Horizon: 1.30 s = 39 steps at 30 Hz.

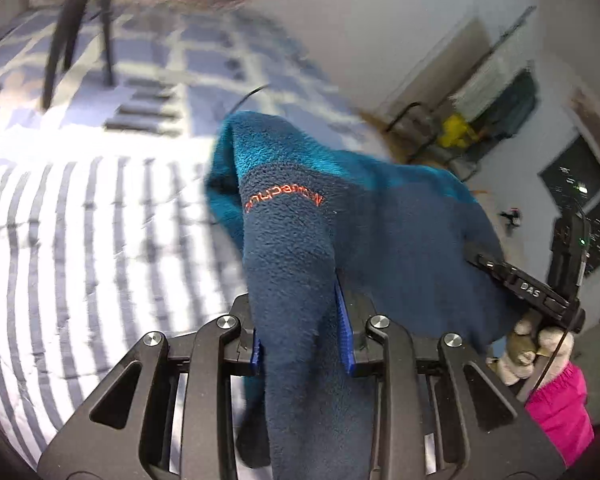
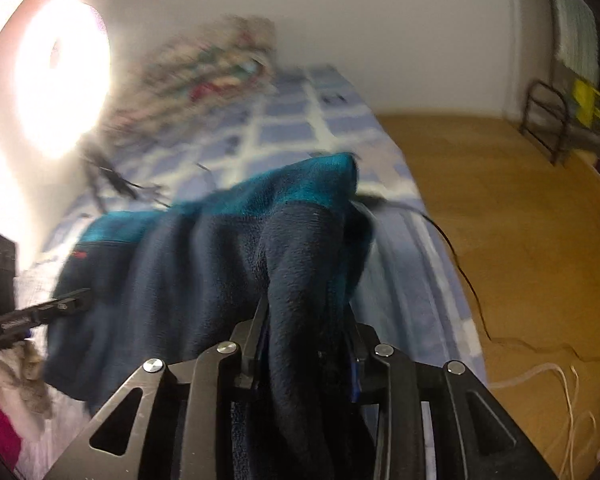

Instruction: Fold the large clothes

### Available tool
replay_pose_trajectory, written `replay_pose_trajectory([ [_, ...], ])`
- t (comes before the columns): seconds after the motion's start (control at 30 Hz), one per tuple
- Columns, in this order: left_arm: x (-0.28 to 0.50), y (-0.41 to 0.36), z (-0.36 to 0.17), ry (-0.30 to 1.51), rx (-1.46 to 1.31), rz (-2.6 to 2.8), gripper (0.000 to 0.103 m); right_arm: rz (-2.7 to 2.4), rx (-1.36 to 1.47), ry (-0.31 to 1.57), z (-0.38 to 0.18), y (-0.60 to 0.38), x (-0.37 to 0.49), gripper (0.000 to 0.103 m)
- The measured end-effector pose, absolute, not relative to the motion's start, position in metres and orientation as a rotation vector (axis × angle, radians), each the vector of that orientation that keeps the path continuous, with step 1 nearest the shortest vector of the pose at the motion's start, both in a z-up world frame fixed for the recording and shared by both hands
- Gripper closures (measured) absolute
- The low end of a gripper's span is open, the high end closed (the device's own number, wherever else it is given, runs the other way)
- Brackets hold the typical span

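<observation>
A large fleece garment [image 1: 380, 220], navy with a teal band and a small orange logo, hangs stretched between both grippers above the bed. My left gripper [image 1: 302, 332] is shut on a thick fold of it, navy cloth bulging between the blue pads [image 1: 346, 320]. In the right wrist view the same fleece [image 2: 204, 264] drapes to the left, and my right gripper [image 2: 306, 344] is shut on another bunched fold. The right gripper's body [image 1: 532, 292] shows at the fleece's far edge, held by a gloved hand [image 1: 528, 348] with a pink sleeve.
Below lies a bed with a grey-striped quilt [image 1: 80, 220] and a blue checked sheet [image 2: 284, 128]. Black tripod legs [image 1: 64, 40] stand on it, and a pile of clothes [image 2: 212, 64] lies at its far end. A wooden floor [image 2: 500, 220] with cables [image 2: 460, 264] runs along the right.
</observation>
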<state>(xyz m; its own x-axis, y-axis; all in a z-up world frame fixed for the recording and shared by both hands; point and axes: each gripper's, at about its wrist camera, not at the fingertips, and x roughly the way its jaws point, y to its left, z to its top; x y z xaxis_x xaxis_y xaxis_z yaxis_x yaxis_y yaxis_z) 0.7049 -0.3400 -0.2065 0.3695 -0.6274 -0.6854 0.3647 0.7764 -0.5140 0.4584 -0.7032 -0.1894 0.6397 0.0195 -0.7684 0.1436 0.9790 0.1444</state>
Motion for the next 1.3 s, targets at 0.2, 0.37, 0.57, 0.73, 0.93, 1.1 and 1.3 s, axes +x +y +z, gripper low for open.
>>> replay_pose_trajectory([
  [0.2,0.705,-0.336,-0.219,0.986,-0.27,-0.643,0.061,-0.114,0.195,0.891,-0.206,-0.715,0.46,0.063],
  [0.37,0.7,-0.327,-0.214,0.976,-0.27,-0.624,0.053,-0.14,0.16,0.876,-0.194,-0.711,0.453,0.063],
  [0.57,0.674,-0.318,-0.182,0.948,-0.221,-0.619,0.053,-0.148,0.178,0.825,-0.165,-0.703,0.433,0.063],
  [0.73,0.634,-0.305,-0.137,0.894,-0.182,-0.625,0.053,-0.135,0.158,0.796,-0.129,-0.681,0.401,0.063],
  [0.93,0.568,-0.292,-0.076,0.818,-0.125,-0.65,0.053,-0.121,0.11,0.761,-0.077,-0.642,0.351,0.063],
  [1.1,0.504,-0.277,-0.035,0.764,-0.091,-0.663,0.053,-0.104,0.08,0.719,-0.037,-0.603,0.299,0.063],
  [1.3,0.424,-0.26,0.002,0.704,-0.053,-0.667,0.053,-0.086,0.087,0.675,-0.002,-0.564,0.227,0.063],
])
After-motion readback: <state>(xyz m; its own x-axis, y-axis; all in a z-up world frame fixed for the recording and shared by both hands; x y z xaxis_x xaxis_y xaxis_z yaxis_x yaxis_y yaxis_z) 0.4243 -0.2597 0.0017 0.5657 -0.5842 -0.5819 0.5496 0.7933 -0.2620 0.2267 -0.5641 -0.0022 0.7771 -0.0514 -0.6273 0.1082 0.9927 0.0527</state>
